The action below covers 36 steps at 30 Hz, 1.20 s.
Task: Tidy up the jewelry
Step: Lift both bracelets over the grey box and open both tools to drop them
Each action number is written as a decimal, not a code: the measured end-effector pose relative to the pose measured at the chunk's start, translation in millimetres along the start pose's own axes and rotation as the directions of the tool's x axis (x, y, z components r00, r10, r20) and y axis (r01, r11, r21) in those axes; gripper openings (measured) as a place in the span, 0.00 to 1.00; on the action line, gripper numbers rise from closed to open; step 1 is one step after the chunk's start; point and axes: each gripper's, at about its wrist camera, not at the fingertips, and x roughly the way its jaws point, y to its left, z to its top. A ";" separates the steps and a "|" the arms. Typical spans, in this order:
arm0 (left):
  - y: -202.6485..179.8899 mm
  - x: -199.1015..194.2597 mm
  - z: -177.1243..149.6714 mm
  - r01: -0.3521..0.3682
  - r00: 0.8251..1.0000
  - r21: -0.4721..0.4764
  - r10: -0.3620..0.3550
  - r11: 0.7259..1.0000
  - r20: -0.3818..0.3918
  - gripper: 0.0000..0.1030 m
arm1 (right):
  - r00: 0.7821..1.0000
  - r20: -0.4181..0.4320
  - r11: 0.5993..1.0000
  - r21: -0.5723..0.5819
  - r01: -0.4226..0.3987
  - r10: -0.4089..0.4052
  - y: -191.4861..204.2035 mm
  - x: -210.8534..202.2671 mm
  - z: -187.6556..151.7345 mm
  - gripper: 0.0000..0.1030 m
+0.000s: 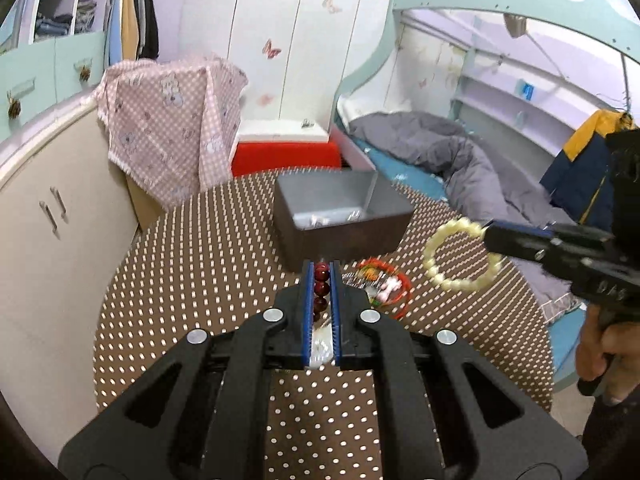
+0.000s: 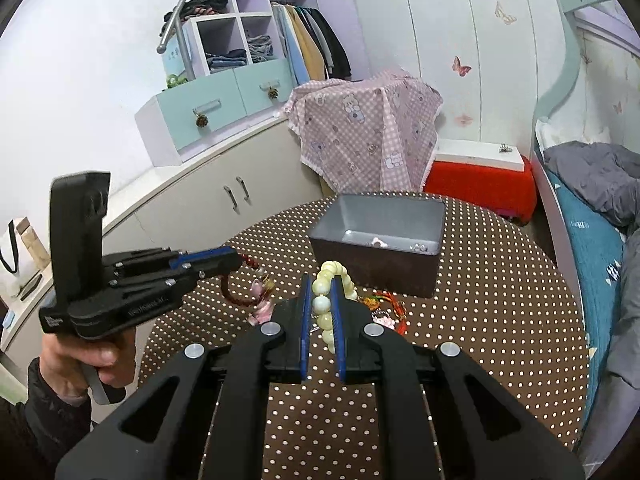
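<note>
A round table covered in a brown cloth with white polka dots fills the middle of both views. Toward its far side stands a dark rectangular box with a grey interior; a few small pale and metallic pieces lie on the box floor, too small to identify.

The left gripper, black with blue finger pads, is pinching a bracelet of dark red round beads; the beads sit in a line between its nearly closed fingers, raised above the cloth. In the right wrist view the same bracelet hangs in a loop from the left gripper's tip.

The right gripper, of the same build, is clamped on a bracelet of cream-white round beads. From the left wrist view this pale ring hangs in the air from the right gripper's tip, just to the right of the box and above the table.

On the cloth in front of the box lies a small tangle of red cord with pink and orange charms.
</note>
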 end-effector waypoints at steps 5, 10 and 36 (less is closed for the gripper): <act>-5.8 -18.4 18.3 0.022 0.999 0.025 -0.023 0.999 0.047 0.07 | 1.000 0.026 1.000 -0.019 -0.001 0.002 5.7 -8.8 14.5 0.08; -12.6 -26.8 36.2 0.027 0.996 0.045 -0.031 0.999 0.081 0.07 | 0.998 0.057 0.999 -0.042 0.003 -0.001 8.1 -16.9 33.8 0.08; 15.1 80.8 105.7 -0.090 0.992 -0.029 0.087 0.995 -0.089 0.83 | 0.985 0.011 0.970 0.176 0.170 -0.175 -83.0 59.0 91.1 0.93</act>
